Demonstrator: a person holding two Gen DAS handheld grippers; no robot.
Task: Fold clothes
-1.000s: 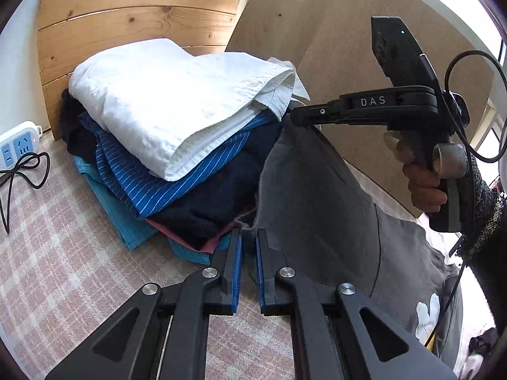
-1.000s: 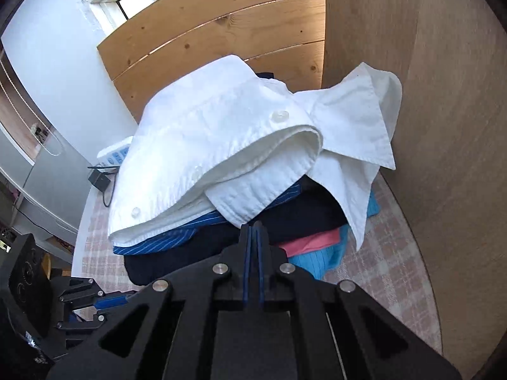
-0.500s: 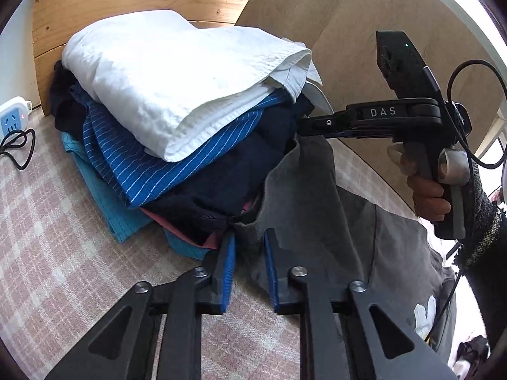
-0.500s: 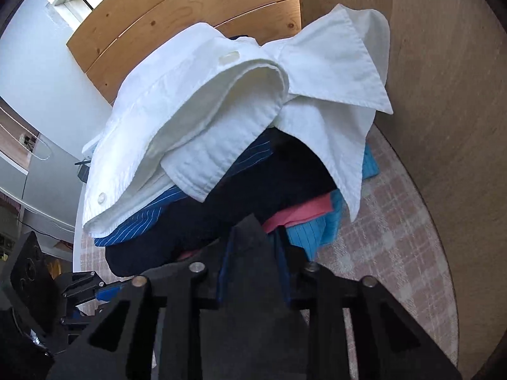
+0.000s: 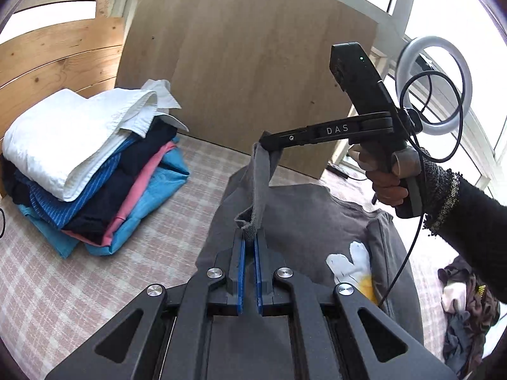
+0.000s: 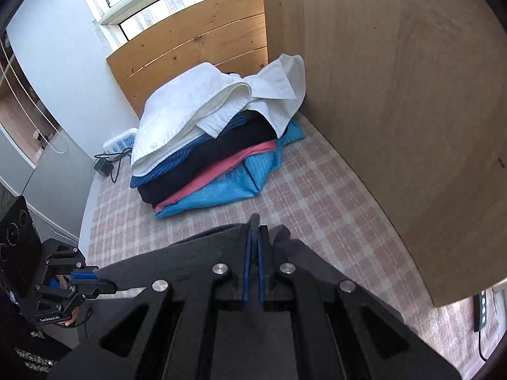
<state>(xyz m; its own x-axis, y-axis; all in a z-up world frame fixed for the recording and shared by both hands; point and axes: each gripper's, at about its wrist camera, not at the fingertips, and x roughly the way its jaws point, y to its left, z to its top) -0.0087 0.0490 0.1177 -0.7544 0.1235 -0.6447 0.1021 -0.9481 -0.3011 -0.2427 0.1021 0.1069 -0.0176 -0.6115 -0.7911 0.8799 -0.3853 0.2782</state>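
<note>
My left gripper (image 5: 249, 237) pinches a rolled hem corner of the grey T-shirt (image 5: 304, 221) low in the centre of the left wrist view, its blue pads narrowed onto the cloth. My right gripper (image 5: 264, 141), seen side-on in the upper middle of that view, clamps another corner of the same edge, so a strip of fabric hangs taut between the two tips, running from lower centre up toward upper centre. The rest of the shirt lies flat on the pink checked cloth (image 5: 63, 285), its long axis stretching from the centre toward the lower right, with a white and yellow print (image 5: 351, 262) showing.

In the right wrist view my own fingers and the dark shirt fill the bottom half, so the shirt's far end is cut off there. My hand (image 5: 385, 186) grips the handle at right.

The folded stack (image 5: 88, 171) sits at the left of the frame: crisp white shirt on top, then striped blue, navy, pink and bright blue layers. A plain wooden board (image 5: 247, 63) stands behind. A crumpled heap (image 5: 465, 316) at the lower right edge is too blurred to make out.
</note>
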